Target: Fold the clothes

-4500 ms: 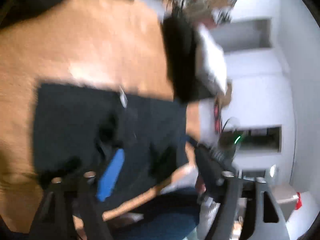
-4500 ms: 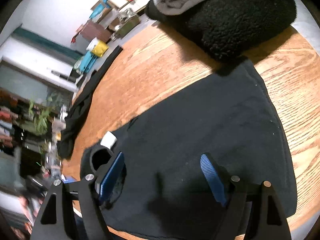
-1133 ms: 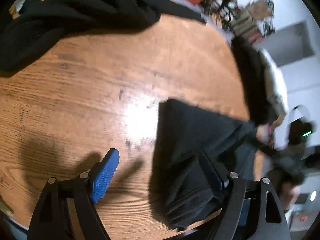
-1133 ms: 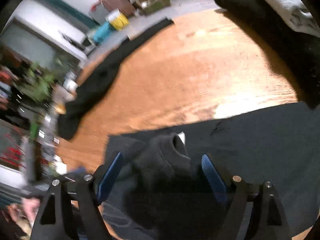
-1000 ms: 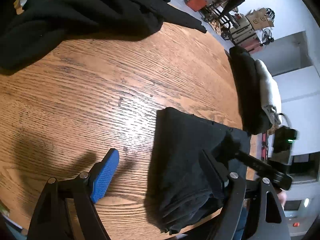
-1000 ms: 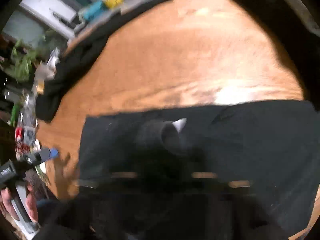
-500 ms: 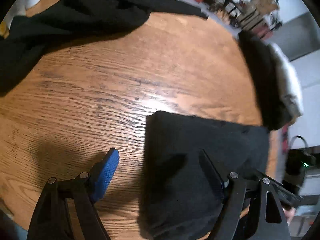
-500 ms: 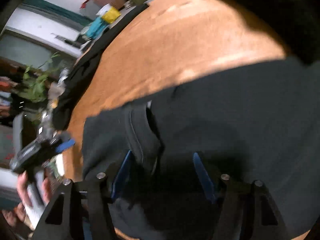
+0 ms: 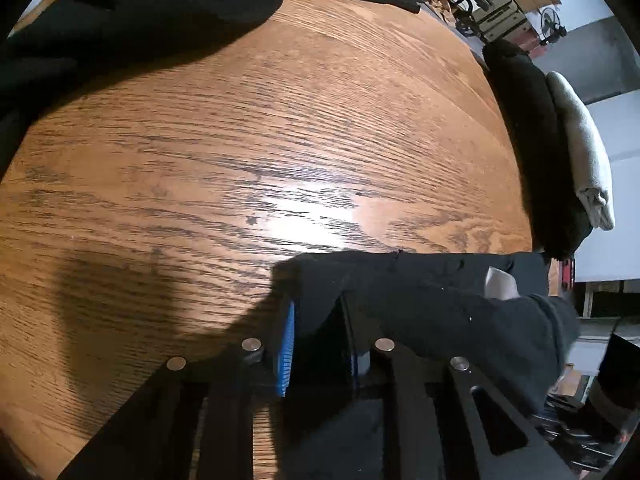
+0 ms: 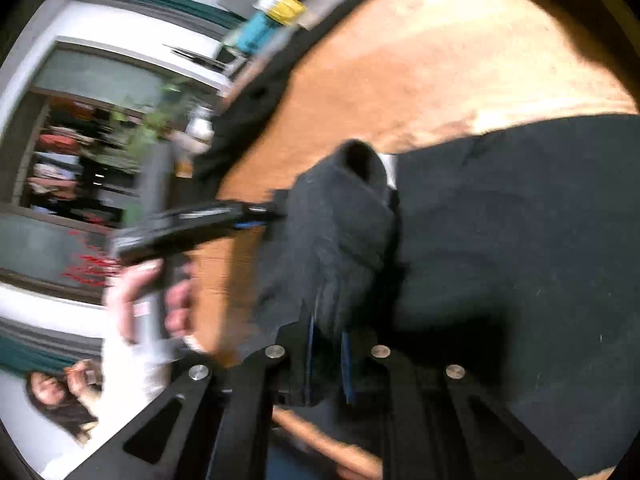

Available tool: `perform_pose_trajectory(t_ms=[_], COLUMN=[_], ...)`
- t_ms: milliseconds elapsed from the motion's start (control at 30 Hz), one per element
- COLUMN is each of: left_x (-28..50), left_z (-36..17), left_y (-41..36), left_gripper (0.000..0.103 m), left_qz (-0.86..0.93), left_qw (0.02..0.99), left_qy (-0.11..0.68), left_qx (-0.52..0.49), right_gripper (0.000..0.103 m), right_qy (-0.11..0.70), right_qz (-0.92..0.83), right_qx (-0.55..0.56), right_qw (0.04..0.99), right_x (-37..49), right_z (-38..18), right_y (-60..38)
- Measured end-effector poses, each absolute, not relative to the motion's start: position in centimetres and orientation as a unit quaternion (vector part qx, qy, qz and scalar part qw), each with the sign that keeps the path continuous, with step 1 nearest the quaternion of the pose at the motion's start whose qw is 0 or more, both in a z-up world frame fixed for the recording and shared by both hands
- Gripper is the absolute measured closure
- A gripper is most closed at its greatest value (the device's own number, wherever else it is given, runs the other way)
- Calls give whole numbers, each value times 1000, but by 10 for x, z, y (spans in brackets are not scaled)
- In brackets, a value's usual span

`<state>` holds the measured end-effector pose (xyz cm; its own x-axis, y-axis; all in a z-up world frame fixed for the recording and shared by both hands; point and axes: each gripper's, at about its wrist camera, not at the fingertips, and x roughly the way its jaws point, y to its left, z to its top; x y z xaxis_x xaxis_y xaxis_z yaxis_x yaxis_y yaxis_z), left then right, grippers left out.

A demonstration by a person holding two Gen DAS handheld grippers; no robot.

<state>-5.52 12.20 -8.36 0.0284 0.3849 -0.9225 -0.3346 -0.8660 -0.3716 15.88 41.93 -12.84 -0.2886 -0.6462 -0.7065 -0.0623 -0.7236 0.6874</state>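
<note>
a half second ago my left gripper [image 9: 318,344] stood wide, one blue pad out over bare wood and the other on the cloth; now its jaws are closing narrow on the left edge of the dark, soft, partly folded black garment [image 9: 420,300], with a fold of fabric pinched between the blue pads. my right gripper [image 10: 328,360], which opened briefly and loose over the cloth, is closing again too, and a thick bunch of the same garment [image 10: 340,232] rises up from between its pads, a small white label [image 10: 390,168] showing near the collar opening. i judge both ends are now gripped, so the next fold can be lifted over. the garment lies at the near edge of the round, orange-brown oak table [image 9: 280,140], directly under and in front of both claws, the left claw at its left end and the right claw at the collar side. in the right wrist view, which is blurred, i see my own left hand [image 10: 148,300] holding the other tool just beside the garment. a loose black garment [image 9: 140,12] lies well apart on the far side, and a folded black fleece with a grey-white folded cloth [image 9: 584,152] on it sits at the table's right rim.
</note>
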Motion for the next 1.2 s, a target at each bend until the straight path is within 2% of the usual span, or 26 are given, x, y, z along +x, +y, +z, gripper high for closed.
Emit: perform_pose_trajectory(t_ms=[33, 100, 133, 200, 233, 267, 300, 333, 433, 500, 633, 733, 767, 800, 833, 1067, 1200], left_x=[-53, -53, -52, -44, -37, -27, -16, -3, 38, 59, 85, 81, 78, 73, 68, 44, 43], left_z=[-83, -80, -76, -59, -49, -39, -31, -25, -18, -18, -15, -10, -9, -9, -9, -22, -17], left_y=[124, 123, 120, 107, 98, 89, 83, 77, 63, 58, 55, 56, 55, 52, 47, 6, 1], left_gripper=[83, 82, 77, 59, 43, 30, 27, 27, 27, 27, 27, 27, 27, 27, 27, 27, 27], left_qz=[701, 705, 708, 728, 740, 749, 754, 755, 735, 730, 744, 743, 742, 742, 742, 724, 723], left_qw=[259, 261, 260, 261, 263, 268, 275, 288, 339, 351, 377, 398, 399, 397, 395, 386, 395], left_qy=[-11, -15, -20, -34, -45, -55, -63, -72, -102, -101, -71, -73, -76, -80, -89, -184, -194], left_qx=[-665, -659, -656, -633, -618, -604, -593, -585, -579, -578, -547, -534, -533, -535, -534, -541, -532], right_gripper=[88, 58, 58, 55, 50, 42, 34, 34, 39, 58, 59, 59, 68, 95, 98, 98, 95], right_qy=[-311, -256, -230, -235, -256, -289, -304, -318, -345, -359, -337, -322, -319, -311, -297, -206, -149], right_qz=[-740, -750, -752, -748, -747, -745, -745, -745, -734, -717, -711, -710, -709, -705, -704, -745, -767], right_qx=[565, 599, 614, 620, 614, 600, 591, 582, 570, 575, 585, 599, 604, 613, 623, 607, 599], right_qw=[190, 115, 70, 20, 20, 38, 53, 70, 129, 163, 196, 184, 178, 174, 170, 184, 175], right_x=[162, 160, 160, 168, 174, 181, 185, 189, 196, 195, 187, 174, 168, 165, 162, 144, 95], right_z=[-125, -139, -146, -158, -160, -160, -160, -161, -170, -176, -175, -180, -182, -184, -181, -95, -69], right_y=[421, 425, 430, 445, 452, 456, 456, 455, 443, 433, 409, 398, 396, 391, 386, 353, 307])
